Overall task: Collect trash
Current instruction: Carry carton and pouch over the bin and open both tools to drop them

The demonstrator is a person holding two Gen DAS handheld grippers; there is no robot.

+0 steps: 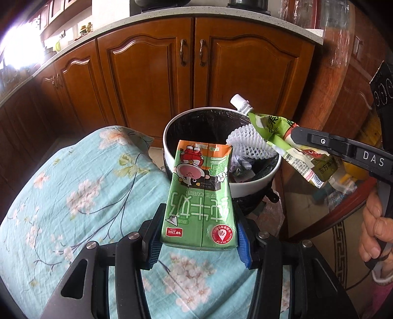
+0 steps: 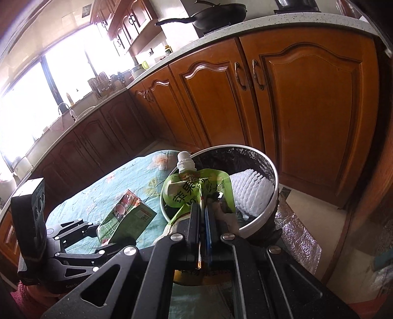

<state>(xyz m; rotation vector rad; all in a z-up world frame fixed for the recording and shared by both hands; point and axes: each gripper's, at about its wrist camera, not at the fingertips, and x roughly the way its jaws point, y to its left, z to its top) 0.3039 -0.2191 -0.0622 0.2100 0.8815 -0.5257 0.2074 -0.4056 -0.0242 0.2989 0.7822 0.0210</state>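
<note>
White trash bin (image 1: pixel 255 182), black-lined, holding white foam netting (image 1: pixel 248 144). Green milk carton (image 1: pixel 200 196): clamped in left gripper (image 1: pixel 199 239) jaws, just before the bin rim. Green spouted pouch (image 2: pixel 194 189): pinched in right gripper (image 2: pixel 202 216) narrow jaws, over the bin.

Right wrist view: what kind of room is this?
Most likely a home kitchen: wooden cabinets under a stone counter, a wok on it, and a sink tap by the window.
</note>
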